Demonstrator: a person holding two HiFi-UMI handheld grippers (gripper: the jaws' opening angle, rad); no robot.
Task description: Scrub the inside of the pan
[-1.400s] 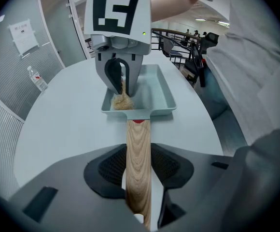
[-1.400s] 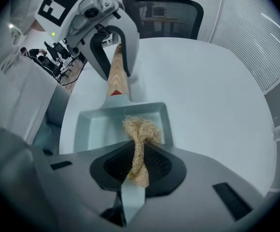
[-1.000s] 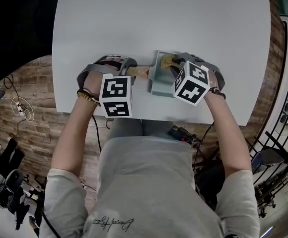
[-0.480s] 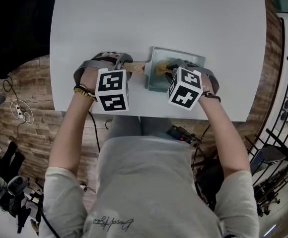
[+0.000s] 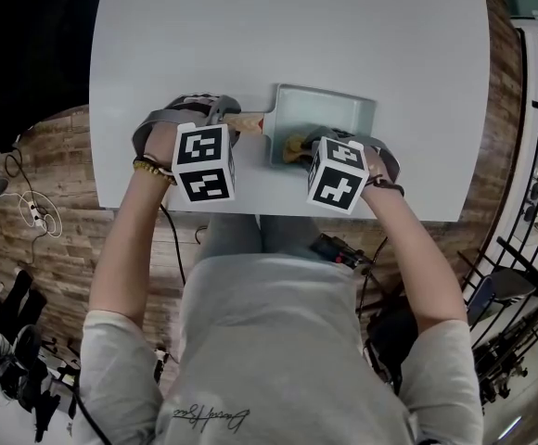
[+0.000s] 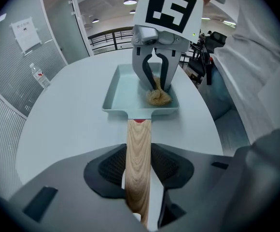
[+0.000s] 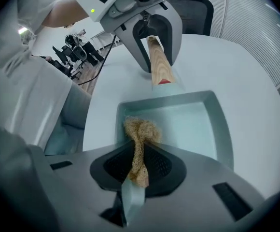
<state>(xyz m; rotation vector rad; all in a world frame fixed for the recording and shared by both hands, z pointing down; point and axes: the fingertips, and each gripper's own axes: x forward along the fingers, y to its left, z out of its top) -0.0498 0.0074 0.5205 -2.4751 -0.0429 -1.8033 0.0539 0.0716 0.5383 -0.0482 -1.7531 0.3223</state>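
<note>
Evidently mid-scrub: left gripper (image 6: 139, 167) clamping the pan (image 5: 345, 108) by its wooden handle (image 6: 139, 139), I'm rubbing the right gripper's (image 7: 139, 166) pinched scourer (image 7: 141, 129) in its lower-left corner.

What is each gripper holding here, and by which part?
The left gripper clamps the pan by its wooden handle. The right gripper pinches the tan scrubber by its near end.

right tool (image 7: 138, 161) clamped on tan scrubber (image 7: 141, 129), seemingly touching pale pan (image 7: 195, 124) floor, wooden handle (image 7: 160, 64) beyond
</note>
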